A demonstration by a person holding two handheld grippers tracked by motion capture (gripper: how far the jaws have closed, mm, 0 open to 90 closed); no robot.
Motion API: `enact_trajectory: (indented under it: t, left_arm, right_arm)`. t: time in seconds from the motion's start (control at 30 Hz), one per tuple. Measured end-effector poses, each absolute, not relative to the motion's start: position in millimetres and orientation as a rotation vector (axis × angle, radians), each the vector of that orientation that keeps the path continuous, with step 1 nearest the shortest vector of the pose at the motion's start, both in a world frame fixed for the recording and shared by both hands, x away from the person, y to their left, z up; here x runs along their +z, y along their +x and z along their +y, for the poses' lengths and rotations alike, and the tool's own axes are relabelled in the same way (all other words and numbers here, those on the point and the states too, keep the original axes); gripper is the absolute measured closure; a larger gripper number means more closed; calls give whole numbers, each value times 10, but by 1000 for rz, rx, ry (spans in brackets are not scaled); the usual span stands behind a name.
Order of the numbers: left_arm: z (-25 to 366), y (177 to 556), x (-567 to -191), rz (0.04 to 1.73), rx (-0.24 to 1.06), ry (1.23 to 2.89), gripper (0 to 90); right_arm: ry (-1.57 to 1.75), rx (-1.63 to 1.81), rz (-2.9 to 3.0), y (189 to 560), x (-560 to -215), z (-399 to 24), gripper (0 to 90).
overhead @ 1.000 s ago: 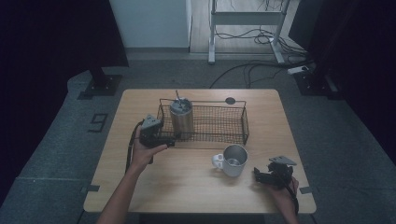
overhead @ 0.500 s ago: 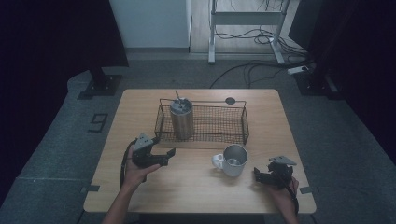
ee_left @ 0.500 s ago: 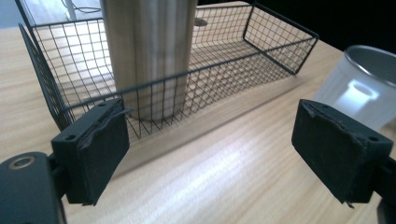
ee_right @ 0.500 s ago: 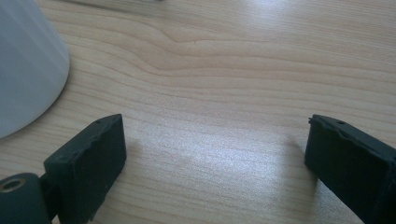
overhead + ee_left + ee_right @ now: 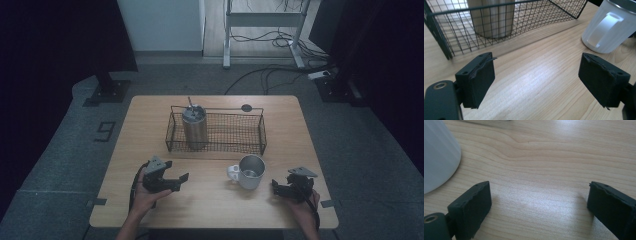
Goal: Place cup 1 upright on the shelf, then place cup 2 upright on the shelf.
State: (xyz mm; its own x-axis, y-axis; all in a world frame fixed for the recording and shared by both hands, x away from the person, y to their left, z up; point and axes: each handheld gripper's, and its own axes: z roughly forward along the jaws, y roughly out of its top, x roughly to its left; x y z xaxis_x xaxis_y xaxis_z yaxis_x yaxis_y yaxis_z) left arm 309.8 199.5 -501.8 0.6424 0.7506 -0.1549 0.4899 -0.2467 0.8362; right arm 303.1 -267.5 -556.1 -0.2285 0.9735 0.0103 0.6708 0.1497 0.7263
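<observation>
We see a white mug [image 5: 247, 172], a black wire basket [image 5: 216, 145], a silver tumbler [image 5: 194, 128], and a pale wood-grained counter [image 5: 210, 205].

Steel tumbler [image 5: 194, 128] upright inside wire basket [image 5: 235, 147]

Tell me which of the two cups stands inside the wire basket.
The tall metal tumbler with a straw, at the basket's left end. The white-handled mug stands on the bare table in front of the basket.
</observation>
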Motion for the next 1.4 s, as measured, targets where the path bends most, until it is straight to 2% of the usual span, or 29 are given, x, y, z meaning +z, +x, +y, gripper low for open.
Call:
enact_trajectory:
  t: [0.4, 0.53, 0.67, 0.97, 1.4]
  left_arm:
    - [2051, 3089, -5107, 1028, 372, 1918, 142]
    - [2051, 3124, -5118, 1042, 361, 1908, 142]
    - [2034, 3144, -5141, 1042, 358, 1918, 143]
    - [1995, 3151, -5180, 1032, 330, 1938, 144]
    - [2002, 3158, -5208, 1043, 325, 1943, 146]
  right_arm:
    - [1576, 851, 1955, 3048, -5563, -2675, 41]
    - [1567, 860, 1953, 3033, -5558, -2682, 78]
    - [1552, 879, 1923, 2999, -5541, -2704, 79]
    - [1523, 1060, 1865, 2874, -5345, -2786, 89]
    - [1393, 1241, 1882, 2705, -5094, -2575, 85]
